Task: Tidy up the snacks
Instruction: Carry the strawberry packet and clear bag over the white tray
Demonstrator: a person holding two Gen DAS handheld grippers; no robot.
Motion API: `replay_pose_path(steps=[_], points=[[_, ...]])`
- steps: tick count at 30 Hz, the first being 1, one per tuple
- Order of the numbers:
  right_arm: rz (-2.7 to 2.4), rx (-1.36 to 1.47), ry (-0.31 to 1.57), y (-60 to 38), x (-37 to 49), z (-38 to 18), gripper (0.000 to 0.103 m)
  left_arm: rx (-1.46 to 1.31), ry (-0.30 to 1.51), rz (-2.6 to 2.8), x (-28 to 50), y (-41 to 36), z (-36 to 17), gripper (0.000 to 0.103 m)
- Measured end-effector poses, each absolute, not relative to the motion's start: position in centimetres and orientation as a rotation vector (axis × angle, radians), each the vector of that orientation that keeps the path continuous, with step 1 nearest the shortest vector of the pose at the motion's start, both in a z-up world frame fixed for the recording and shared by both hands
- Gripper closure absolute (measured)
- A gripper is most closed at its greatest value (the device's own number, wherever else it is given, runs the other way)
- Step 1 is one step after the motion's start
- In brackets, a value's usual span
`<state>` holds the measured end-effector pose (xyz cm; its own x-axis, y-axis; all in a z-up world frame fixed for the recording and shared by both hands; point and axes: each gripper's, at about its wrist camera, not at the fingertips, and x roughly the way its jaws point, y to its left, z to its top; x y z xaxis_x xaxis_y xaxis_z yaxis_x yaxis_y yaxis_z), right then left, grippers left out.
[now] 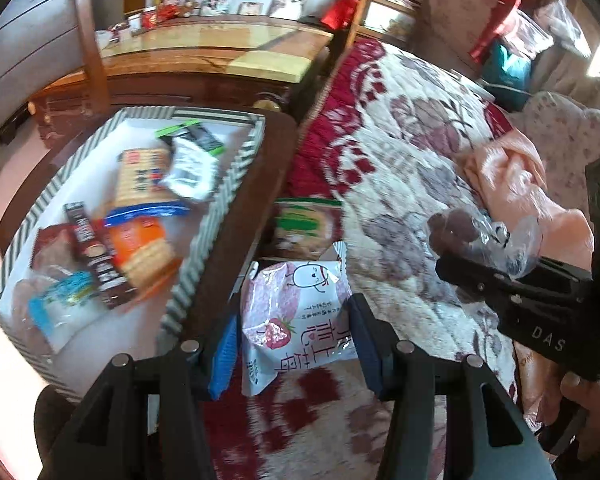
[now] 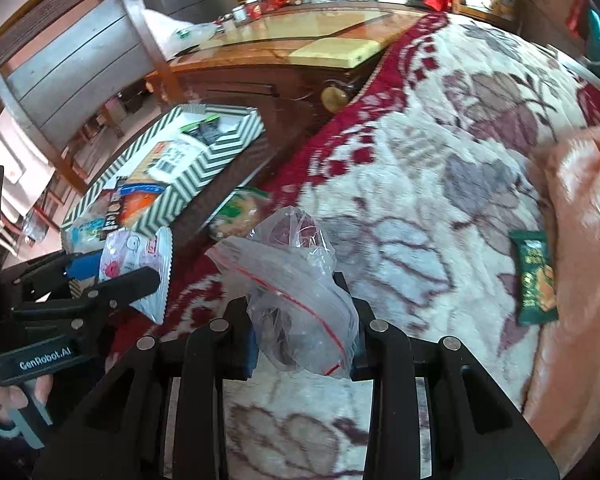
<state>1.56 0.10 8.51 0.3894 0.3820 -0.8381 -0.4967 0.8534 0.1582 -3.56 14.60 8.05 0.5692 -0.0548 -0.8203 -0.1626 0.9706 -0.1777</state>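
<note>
My left gripper (image 1: 296,340) is shut on a pink-and-white strawberry snack packet (image 1: 300,304), which its blue pads hold above the blanket beside the box. The green-and-white chevron box (image 1: 216,216) stands on a dark wooden stand at the left, with several snack packets inside. My right gripper (image 2: 300,320) is shut on a crumpled clear zip bag (image 2: 296,280) with dark pieces in it, held over the blanket. From the right wrist view, the left gripper (image 2: 120,268) and its packet (image 2: 136,256) are at the left, close to the box (image 2: 204,168).
A round biscuit packet with a green label (image 1: 304,224) lies between the box and the floral blanket (image 1: 400,160). A green snack packet (image 2: 536,280) lies on the blanket beside peach fabric (image 2: 580,220). A wooden cabinet with a glass top (image 1: 220,48) stands behind.
</note>
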Motion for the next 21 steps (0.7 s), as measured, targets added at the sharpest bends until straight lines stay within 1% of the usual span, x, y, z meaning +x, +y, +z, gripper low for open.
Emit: replay_pose_path(steps=[21], points=[[0.696,-0.262,1.044,9.5,1.0,9.3,0.073,-0.368,0.913,0.22,-5.8,23.2,9.0,0.049]])
